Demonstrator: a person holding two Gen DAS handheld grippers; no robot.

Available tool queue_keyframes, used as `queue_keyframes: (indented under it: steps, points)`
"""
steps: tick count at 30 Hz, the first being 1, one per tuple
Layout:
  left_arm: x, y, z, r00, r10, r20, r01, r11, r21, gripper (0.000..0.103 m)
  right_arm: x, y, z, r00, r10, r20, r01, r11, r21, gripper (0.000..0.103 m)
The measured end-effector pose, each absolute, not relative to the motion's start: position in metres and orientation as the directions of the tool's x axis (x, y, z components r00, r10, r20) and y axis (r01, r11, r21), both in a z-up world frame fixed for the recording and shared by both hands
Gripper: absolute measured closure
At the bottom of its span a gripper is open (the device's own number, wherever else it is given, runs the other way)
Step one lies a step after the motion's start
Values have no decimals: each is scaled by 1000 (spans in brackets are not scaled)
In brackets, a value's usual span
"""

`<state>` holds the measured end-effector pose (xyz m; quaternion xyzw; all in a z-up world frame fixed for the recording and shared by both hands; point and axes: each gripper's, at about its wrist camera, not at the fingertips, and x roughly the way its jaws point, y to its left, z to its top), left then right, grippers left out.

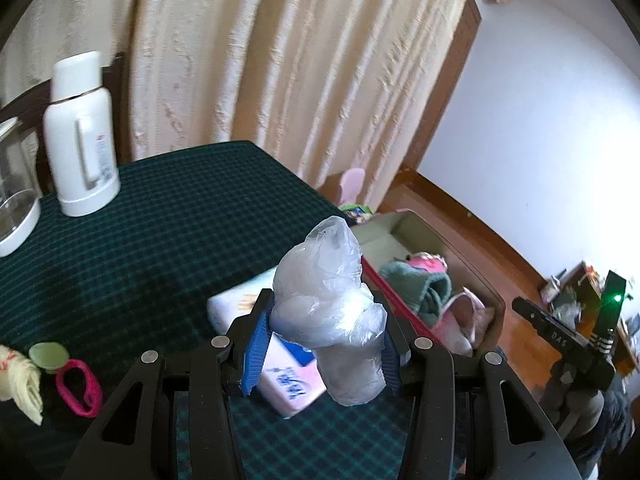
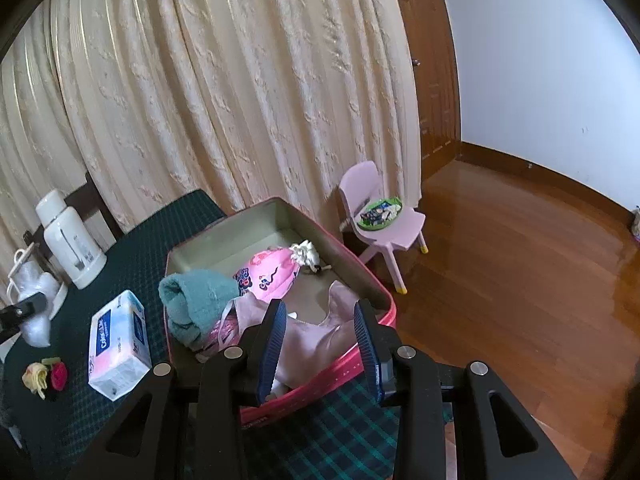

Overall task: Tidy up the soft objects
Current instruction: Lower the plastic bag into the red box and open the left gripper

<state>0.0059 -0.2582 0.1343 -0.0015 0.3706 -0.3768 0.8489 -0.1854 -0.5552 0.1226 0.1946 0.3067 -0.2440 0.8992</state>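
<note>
while the left gripper point(image 1: 326, 344) has its blue-padded fingers point(image 1: 256, 354) clamped on a crumpled clear plastic bag point(image 1: 332, 316), lifted above the tissue pack point(image 1: 286, 384) on the green checked counter point(image 1: 168, 240), the right gripper point(image 2: 320, 344) hangs over the near rim of the pink box point(image 2: 348, 364) with its fingers point(image 2: 272, 344) spread wide and holding nothing. inside the box lie a teal towel point(image 2: 196, 296), pale pink cloth point(image 2: 308, 340) and a bright pink printed pouch point(image 2: 268, 274). a white thermos point(image 1: 80, 136) stands at the counter's far side.
</note>
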Motion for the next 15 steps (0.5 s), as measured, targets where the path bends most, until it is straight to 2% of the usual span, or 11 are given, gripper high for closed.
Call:
queue_keyframes:
  steps: [6, 15]
  points:
    - [-7, -300, 130, 383, -656, -650, 695, 668, -265, 55, -196, -554, 123, 727, -334, -600, 542, 815, 203, 65]
    - [-30, -360, 123, 290, -678, -675, 771, 584, -256, 55, -206, -562, 113, 755, -306, -579, 531, 804, 268, 65]
